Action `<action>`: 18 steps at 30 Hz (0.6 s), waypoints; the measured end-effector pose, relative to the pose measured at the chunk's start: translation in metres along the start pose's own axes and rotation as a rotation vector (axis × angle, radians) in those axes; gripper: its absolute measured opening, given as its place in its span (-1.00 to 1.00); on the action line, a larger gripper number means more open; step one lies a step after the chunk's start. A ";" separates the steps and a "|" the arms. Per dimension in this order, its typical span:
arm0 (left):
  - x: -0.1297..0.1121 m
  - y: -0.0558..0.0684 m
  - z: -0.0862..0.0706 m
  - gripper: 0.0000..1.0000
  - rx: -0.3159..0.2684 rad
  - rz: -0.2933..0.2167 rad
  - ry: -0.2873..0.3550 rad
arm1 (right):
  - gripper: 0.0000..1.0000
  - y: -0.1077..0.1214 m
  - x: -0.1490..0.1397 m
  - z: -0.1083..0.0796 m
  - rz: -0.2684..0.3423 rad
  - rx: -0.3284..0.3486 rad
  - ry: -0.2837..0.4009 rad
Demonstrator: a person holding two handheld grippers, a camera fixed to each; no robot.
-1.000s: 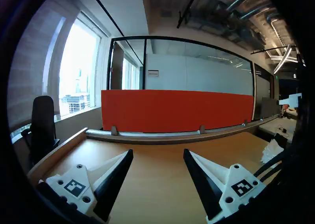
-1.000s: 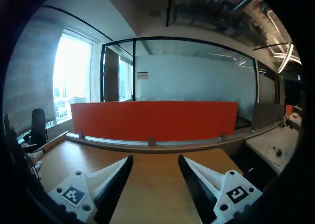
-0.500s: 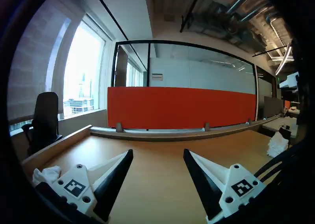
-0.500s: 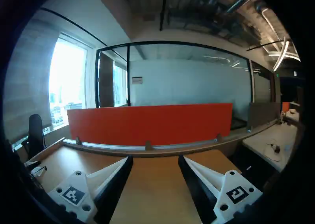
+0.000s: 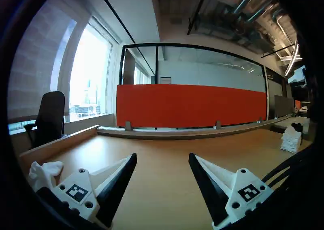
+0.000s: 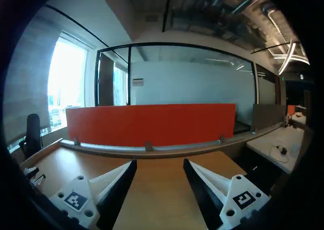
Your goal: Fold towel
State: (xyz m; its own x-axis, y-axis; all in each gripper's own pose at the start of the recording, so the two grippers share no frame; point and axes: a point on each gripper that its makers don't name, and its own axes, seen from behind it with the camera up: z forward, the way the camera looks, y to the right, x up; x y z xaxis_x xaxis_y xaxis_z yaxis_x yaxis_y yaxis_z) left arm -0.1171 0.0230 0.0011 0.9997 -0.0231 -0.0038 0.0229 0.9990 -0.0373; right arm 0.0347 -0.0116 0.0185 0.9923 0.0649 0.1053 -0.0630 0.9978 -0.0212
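Note:
In the left gripper view a crumpled white towel [image 5: 43,172] lies on the wooden desk [image 5: 162,157] at the lower left, just left of my left gripper [image 5: 162,162], which stands open and empty above the desk. A folded white stack [image 5: 291,139] sits at the far right of that desk. In the right gripper view my right gripper [image 6: 159,166] is open with nothing between its fingers, low over the same kind of wooden desk [image 6: 158,189]. A small bit of white cloth [image 6: 29,172] shows at the left edge.
An orange divider panel [image 5: 190,106] runs along the desk's far edge, also seen as the orange panel [image 6: 150,124] ahead of the right gripper. A black office chair [image 5: 47,118] stands by the window on the left. A second, white desk [image 6: 279,143] with small items lies to the right.
Both gripper views have tilted and shifted: the crumpled towel has come into the left gripper view at lower left, and the folded stack moved up at right. Both grippers stay open.

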 end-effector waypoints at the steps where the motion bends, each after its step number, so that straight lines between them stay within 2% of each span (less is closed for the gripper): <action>1: -0.003 -0.001 0.000 0.89 0.003 -0.001 0.001 | 0.77 -0.001 -0.002 0.001 0.001 0.002 0.000; 11: -0.019 -0.008 -0.001 0.89 0.021 -0.012 0.012 | 0.76 0.007 -0.013 0.005 0.012 -0.018 0.014; 18: -0.025 -0.015 -0.002 0.89 0.030 0.001 0.015 | 0.77 0.015 -0.018 0.006 0.020 -0.030 0.006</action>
State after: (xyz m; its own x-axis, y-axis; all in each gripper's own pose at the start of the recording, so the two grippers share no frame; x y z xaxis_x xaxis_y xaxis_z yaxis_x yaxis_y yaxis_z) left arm -0.1423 0.0083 -0.0008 0.9996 -0.0229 -0.0185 0.0227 0.9997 -0.0070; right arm 0.0148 0.0025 0.0221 0.9915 0.0846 0.0990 -0.0796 0.9954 -0.0529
